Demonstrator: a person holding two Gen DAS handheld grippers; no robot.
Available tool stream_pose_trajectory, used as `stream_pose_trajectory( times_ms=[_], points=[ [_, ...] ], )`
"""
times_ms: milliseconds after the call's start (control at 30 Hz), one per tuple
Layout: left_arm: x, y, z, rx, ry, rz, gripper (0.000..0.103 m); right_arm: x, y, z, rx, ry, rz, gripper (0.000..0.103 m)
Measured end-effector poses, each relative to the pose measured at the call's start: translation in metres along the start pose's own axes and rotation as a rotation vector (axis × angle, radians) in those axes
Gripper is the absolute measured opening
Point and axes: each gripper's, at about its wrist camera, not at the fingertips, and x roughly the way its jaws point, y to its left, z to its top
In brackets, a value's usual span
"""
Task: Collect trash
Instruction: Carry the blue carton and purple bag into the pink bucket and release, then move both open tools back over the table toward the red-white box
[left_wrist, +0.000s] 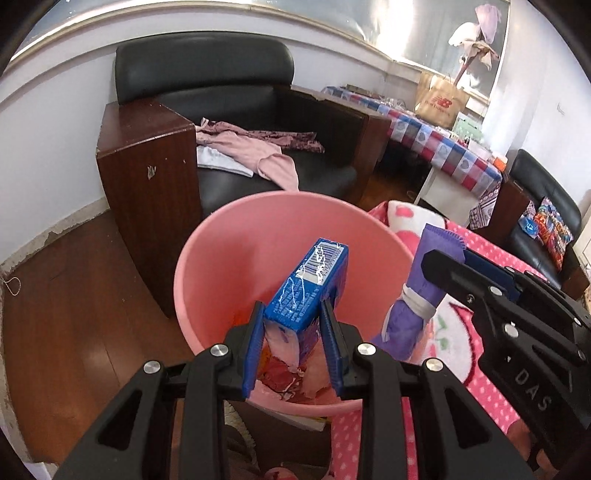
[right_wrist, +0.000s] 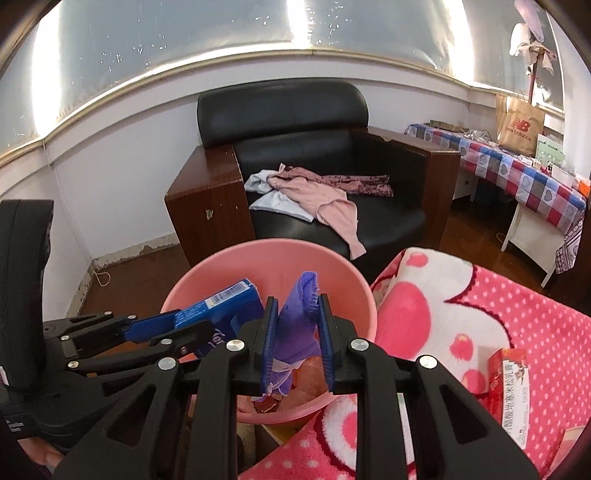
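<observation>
- Clamped between the blue ribbed pads of the left gripper (left_wrist: 291, 328), a blue box (left_wrist: 308, 284) is held by its lower end, tilted up and away, above the open mouth of the pink bin (left_wrist: 221, 266); the jaws are partly closed on its sides.
- A purple wrapper (right_wrist: 297, 321) is pinched between the narrowly set pads of the right gripper (right_wrist: 297, 325), over the bin's right rim, just beside the box.
- The box is a glossy carton with a white barcode near its top; its lower end is torn open and pale inside.
- The wrapper is soft and crumpled, with a serrated top edge and a white band round its middle.
- The bin is smooth round plastic; crumpled red, orange and pale scraps (left_wrist: 291, 376) are seen at its bottom.
- A fleecy pink dotted blanket (right_wrist: 517, 321) lies right of the bin, touching its rim; a red carton (right_wrist: 511, 391) rests near the blanket's right edge.
- A black leather armchair (right_wrist: 332, 155) with wooden sides stands behind the bin, with pink and white clothes (right_wrist: 317, 195) on its seat.
</observation>
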Motion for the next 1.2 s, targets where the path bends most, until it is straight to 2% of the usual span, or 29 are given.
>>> stream_pose_trajectory(
  times_ms=[400,700,1133,1200],
  points=[
    [0.018,0.002,-0.004,-0.001,0.057,0.015,0.031,0.019,0.006,-0.009,-0.012,0.081,0.032,0.022],
    [0.011,0.005,-0.005,-0.012,0.039,0.019,0.031,0.029,0.008,-0.014,0.009,0.154,0.063,0.024],
    [-0.013,0.007,-0.006,-0.032,-0.007,0.009,0.035,0.014,0.005,-0.015,0.026,0.151,0.063,0.024],
    [-0.018,0.007,-0.007,-0.035,-0.016,0.005,0.041,0.006,0.003,-0.015,0.034,0.139,0.062,0.024]
  ],
)
